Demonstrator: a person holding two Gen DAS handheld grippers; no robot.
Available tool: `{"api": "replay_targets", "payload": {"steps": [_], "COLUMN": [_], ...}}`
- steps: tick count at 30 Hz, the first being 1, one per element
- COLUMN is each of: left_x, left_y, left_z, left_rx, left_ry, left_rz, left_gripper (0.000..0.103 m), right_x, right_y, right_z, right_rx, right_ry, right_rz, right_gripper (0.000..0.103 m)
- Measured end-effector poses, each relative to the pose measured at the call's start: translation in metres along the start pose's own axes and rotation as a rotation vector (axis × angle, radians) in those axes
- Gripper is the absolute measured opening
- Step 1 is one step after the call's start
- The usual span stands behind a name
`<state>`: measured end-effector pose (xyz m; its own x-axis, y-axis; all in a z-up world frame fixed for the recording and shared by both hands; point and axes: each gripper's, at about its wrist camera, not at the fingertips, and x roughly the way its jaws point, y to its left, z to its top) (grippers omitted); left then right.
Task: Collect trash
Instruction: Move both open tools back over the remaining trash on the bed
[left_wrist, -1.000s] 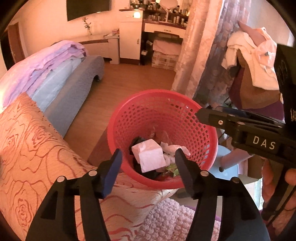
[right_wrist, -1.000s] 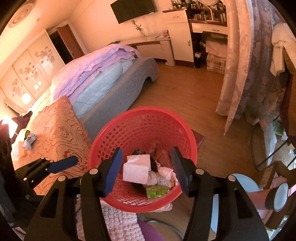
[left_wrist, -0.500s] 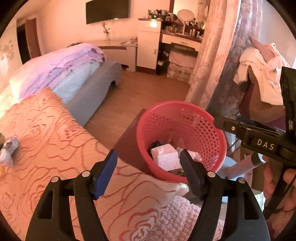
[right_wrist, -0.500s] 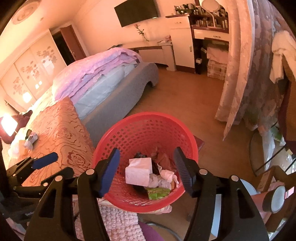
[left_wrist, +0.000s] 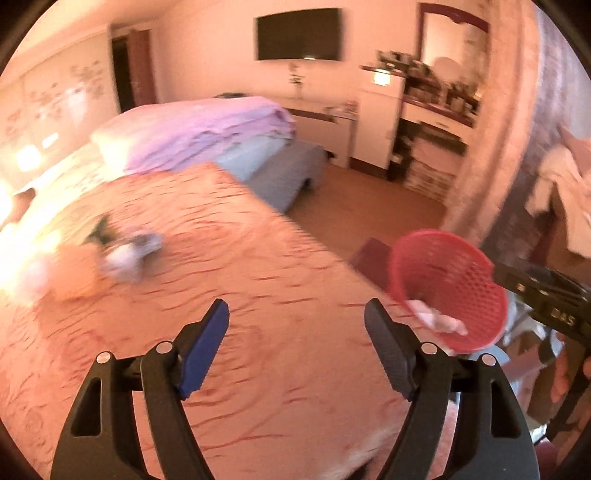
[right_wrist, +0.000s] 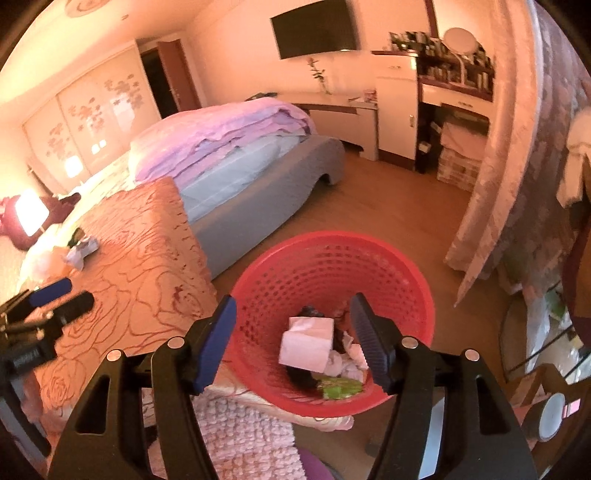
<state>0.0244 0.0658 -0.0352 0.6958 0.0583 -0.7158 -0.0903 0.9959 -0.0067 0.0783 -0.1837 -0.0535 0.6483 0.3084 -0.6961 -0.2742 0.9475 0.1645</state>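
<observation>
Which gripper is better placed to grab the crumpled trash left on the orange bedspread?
Left. The left gripper is open, empty and over the orange bedspread, facing the crumpled trash. The right gripper hangs over the red basket.

Both views sit just behind their own gripper fingers, angled down over the bed. The left wrist view faces the orange bedspread (left_wrist: 258, 266) at close range, the red basket (left_wrist: 450, 288) off to its right edge. The right wrist view looks down into that basket (right_wrist: 332, 266) from close above. Both share the basket, the bedspread, the purple bedding (right_wrist: 221, 136) and the wall television (left_wrist: 297, 34)
</observation>
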Motion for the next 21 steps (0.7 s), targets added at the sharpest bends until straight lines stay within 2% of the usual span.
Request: {"api": "replay_targets", "payload": {"steps": [6, 12, 21], "left_x": [-0.006, -0.008, -0.011], "left_y": [0.058, 0.092, 0.127], "left_z": [-0.014, -0.029, -0.048], "left_rx": [-0.135, -0.21, -0.286], "left_ry": [0.017, 0.033, 0.047], "left_rz": [0.099, 0.164, 0.198], "left_gripper": [0.073, 0.073, 0.073], "right_x": [0.0, 0.004, 0.02], "right_y": [0.03, 0.064, 0.126], "right_z": [-0.003, -0.003, -0.003], "right_rx": [-0.057, -0.104, -0.165], "right_ry": [0.005, 0.013, 0.029], "right_rz": [0.033, 0.084, 0.189], "right_gripper": [0.062, 0.063, 0.063]}}
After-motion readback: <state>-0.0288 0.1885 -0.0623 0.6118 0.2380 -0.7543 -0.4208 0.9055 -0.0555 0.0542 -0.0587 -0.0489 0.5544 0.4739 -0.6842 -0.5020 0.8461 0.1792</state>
